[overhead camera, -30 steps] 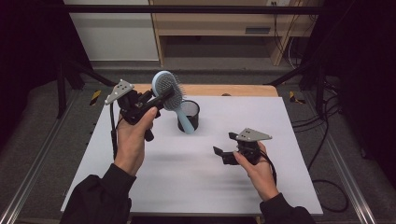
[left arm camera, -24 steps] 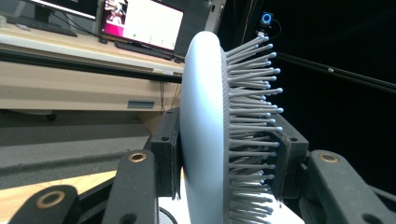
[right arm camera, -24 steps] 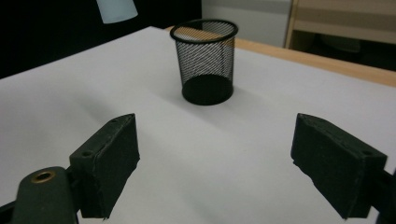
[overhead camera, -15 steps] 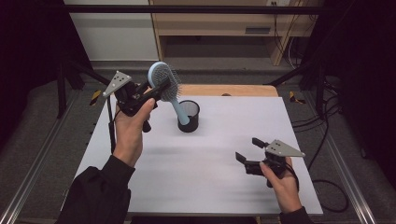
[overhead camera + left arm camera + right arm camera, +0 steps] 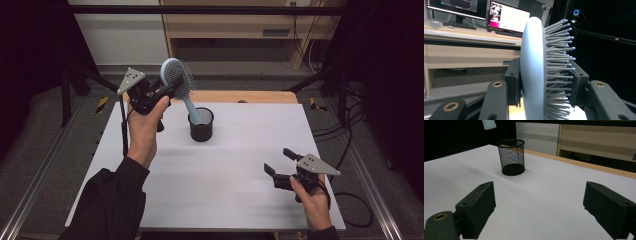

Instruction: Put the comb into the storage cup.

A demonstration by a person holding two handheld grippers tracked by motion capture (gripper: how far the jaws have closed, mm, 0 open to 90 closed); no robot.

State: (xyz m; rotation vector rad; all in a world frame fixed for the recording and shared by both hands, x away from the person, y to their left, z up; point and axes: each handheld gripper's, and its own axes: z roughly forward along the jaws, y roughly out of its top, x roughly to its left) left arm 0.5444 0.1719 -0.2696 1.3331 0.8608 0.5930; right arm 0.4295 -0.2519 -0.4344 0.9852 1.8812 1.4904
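Left gripper (image 5: 167, 90) clamped on hairbrush (image 5: 178, 80) head, raised higher than a second ago, handle tip now out of mesh cup (image 5: 201, 125) and hanging just above its rim. Looks like removal nearly complete. Right gripper (image 5: 280, 167) spread wide, drawn back to near table (image 5: 240, 190) edge, empty.

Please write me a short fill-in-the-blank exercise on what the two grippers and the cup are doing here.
1. The left gripper is shut on the ____ of the hairbrush.
2. The right gripper's jaws stand ____.
3. The brush's handle tip hangs over the black mesh ____.
4. The cup stands ____ on the white table.

Missing words: head; open; cup; upright
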